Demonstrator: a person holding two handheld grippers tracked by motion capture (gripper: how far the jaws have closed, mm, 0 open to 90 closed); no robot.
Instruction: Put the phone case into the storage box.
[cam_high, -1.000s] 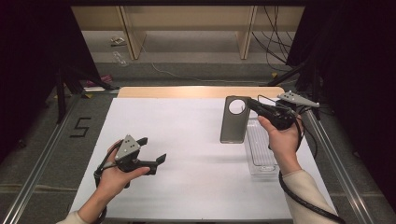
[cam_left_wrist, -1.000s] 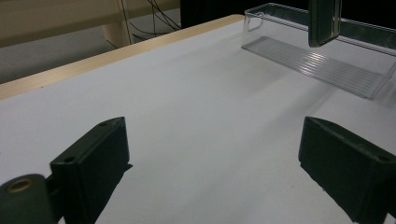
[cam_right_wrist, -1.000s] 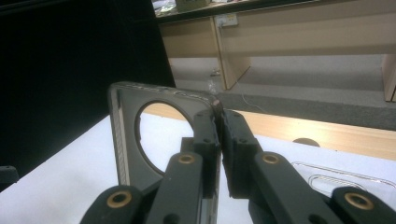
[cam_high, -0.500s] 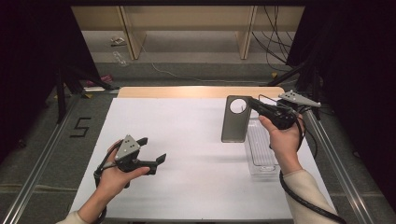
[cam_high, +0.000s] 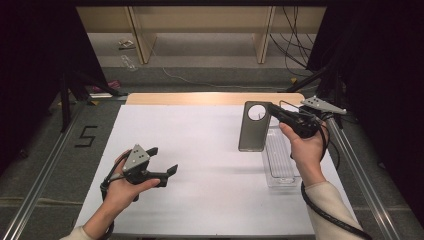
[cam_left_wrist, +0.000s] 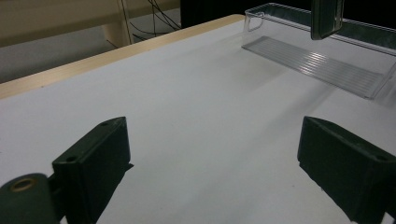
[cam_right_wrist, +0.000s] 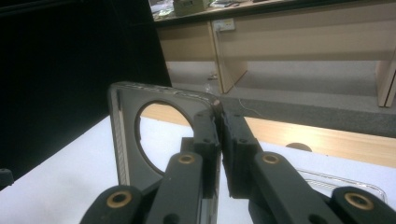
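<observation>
A grey phone case with a round camera hole hangs upright above the left wall of a clear plastic tray. My right gripper is shut on the case's top right edge. In the right gripper view the jaws pinch that rim of the case, and the tray lies below. My left gripper rests on the white table at the near left, open, with nothing between its fingers. In the left gripper view its jaws stand wide apart, facing the tray and the case's lower end.
The white sheet covers the table, and a wooden strip shows along the far edge. Metal rails run down both sides. Wooden furniture legs and cables lie on the floor beyond.
</observation>
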